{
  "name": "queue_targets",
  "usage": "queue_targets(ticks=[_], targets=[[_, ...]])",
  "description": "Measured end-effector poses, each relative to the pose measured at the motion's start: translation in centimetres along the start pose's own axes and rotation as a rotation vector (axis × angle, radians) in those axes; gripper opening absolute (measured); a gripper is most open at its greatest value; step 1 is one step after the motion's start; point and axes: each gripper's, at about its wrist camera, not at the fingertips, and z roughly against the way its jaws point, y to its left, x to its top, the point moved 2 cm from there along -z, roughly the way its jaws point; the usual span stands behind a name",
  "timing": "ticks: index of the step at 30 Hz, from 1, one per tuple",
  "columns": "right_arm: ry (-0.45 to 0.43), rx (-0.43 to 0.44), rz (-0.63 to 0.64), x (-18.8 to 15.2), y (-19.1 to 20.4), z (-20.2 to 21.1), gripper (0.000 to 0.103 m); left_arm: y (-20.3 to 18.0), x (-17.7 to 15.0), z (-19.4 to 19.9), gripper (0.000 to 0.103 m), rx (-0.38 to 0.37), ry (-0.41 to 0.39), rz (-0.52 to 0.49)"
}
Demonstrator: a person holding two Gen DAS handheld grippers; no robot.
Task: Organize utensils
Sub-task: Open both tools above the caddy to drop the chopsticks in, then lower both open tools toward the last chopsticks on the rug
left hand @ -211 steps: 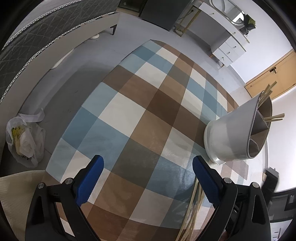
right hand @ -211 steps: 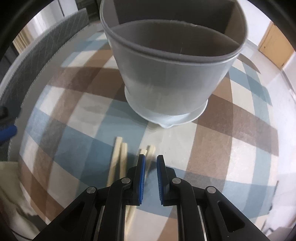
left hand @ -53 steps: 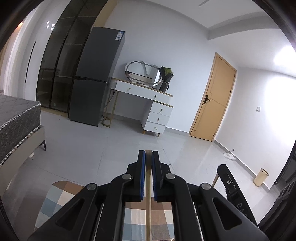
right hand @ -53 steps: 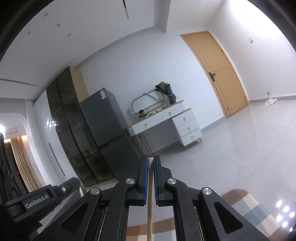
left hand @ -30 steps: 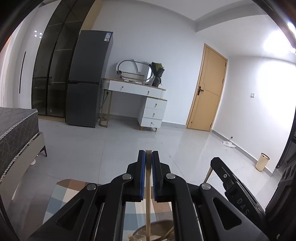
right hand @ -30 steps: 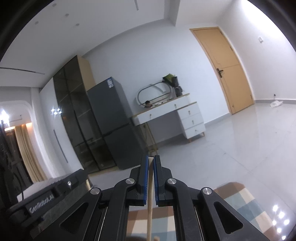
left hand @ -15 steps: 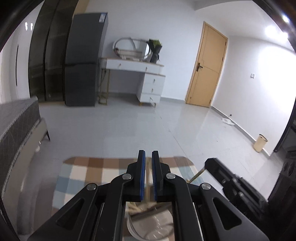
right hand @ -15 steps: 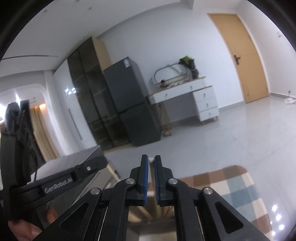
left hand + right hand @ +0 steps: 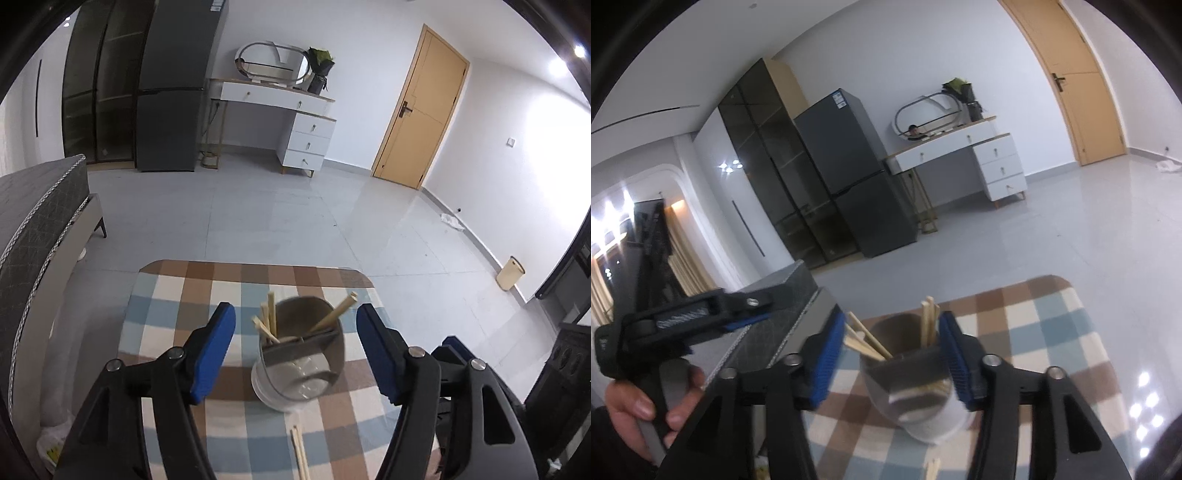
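A grey divided utensil holder (image 9: 300, 363) stands on the checked table (image 9: 173, 295), with several wooden chopsticks (image 9: 271, 318) sticking out of its far compartments. My left gripper (image 9: 295, 350) is open and empty, hanging above the holder. My right gripper (image 9: 892, 356) is open and empty too, above the same holder (image 9: 916, 391), where the chopsticks (image 9: 929, 326) stand upright or lean left. More loose chopsticks (image 9: 300, 452) lie on the table in front of the holder; they also show in the right wrist view (image 9: 932, 469).
The left gripper and the hand holding it (image 9: 646, 402) show at the left of the right wrist view. A bed (image 9: 33, 221) runs along the table's left side. Beyond the table are grey floor, a fridge (image 9: 173, 92), a white dresser (image 9: 280, 122) and a door (image 9: 417, 110).
Both grippers were shut on a chopstick each and have opened. The chopsticks have dropped into the holder. Both views have tilted down toward the table.
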Motion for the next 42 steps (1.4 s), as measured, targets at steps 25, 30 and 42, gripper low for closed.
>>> queue_targets(ticks=[25,30,42], targets=[[-0.105,-0.11,0.207,-7.7,5.1,12.5,0.103,0.5,-10.1,7.7,0.102,0.179,-0.185,0.008],[-0.022,-0.182,0.211,-10.4,4.0,11.3,0.103,2.1,-11.9,5.1,0.101,0.188,-0.135,0.041],[0.165,-0.263,0.159,-13.2,0.7,6.5,0.103,4.7,-13.8,-0.6,0.101,0.286,-0.052,0.028]])
